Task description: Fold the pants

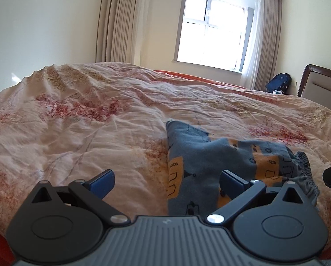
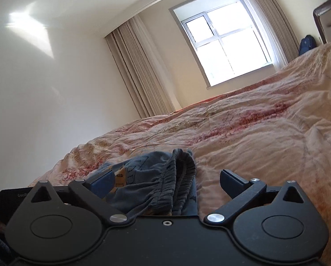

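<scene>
Pants [image 1: 201, 161], small and blue-grey with orange patches and little outline drawings, lie bunched on the bed's floral quilt [image 1: 81, 119], near its front edge and close in front of both grippers; in the left wrist view a leg or fold runs forward and up to a raised point, while the gathered elastic waistband [image 2: 181, 177] sits to the right, rumpled and partly doubled over on itself as the right wrist view shows. The cloth looks heaped rather than laid flat, so I judge the fold hardly begun: no clean crease or squared stack is visible, and spreading, smoothing and folding all seem left to do. Left gripper [image 1: 166, 182] has its blue-padded fingers spread wide with nothing held between them; the pants lie ahead, and its right finger stands over the fabric, though whether it touches I cannot tell. Right gripper [image 2: 166, 182] is likewise spread wide and grips nothing, with the waistband lying between its fingers and close to its body, the left finger just beside or against the cloth. A black edge of the right gripper shows at the far right of the left view. Farther out, the quilt is wrinkled all over and has an orange sheet edge beneath. Beyond the bed are a bright window [image 1: 212, 31], beige pleated curtains [image 1: 123, 20], a dark blue backpack [image 1: 278, 83] on the floor by the wall, and a padded headboard [image 1: 320, 84] with a dark wooden frame
</scene>
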The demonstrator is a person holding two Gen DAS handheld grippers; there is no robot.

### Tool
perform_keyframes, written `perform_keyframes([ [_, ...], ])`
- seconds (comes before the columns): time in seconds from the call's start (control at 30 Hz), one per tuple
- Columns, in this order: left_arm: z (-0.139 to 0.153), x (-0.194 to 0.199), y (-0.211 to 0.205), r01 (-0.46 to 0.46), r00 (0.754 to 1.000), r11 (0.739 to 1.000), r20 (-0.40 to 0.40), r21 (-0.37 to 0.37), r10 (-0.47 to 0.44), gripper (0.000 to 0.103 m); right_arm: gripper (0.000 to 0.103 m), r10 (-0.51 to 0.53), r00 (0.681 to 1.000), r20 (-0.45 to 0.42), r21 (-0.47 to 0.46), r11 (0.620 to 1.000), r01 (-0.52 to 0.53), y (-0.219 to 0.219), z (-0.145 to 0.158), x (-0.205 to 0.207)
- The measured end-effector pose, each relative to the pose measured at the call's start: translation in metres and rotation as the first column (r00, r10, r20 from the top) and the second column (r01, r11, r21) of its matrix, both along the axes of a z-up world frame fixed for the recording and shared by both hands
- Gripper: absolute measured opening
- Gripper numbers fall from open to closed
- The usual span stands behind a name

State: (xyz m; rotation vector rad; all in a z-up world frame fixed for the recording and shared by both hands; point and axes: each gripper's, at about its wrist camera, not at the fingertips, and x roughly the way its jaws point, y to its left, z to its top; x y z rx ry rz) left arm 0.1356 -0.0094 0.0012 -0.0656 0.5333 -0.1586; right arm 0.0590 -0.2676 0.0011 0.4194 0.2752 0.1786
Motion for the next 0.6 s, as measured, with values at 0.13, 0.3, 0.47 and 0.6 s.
perform_keyframes([
  [0.13,0.003,0.027,-0.022,0.066,0.998,0.997,0.021,0.037,-0.067,0.103,0.102,0.001,1.0,-0.013,-0.131,0.991,-0.003,0.013,0.008,0.036],
  [0.3,-0.003,0.057,-0.038,0.047,0.999,0.994,0.022,0.099,-0.05,0.103,0.102,0.004,1.0,-0.021,-0.278,0.96,-0.01,0.035,0.002,0.078],
  [0.47,-0.024,0.083,-0.032,0.003,0.999,0.997,-0.041,0.077,0.0,0.103,0.102,-0.148,0.988,-0.05,-0.353,0.928,0.121,0.029,-0.015,0.096],
  [0.6,-0.035,0.087,-0.025,-0.008,0.999,1.0,-0.053,0.025,0.009,0.103,0.102,-0.203,0.976,-0.084,-0.292,0.941,0.171,0.007,-0.032,0.096],
])
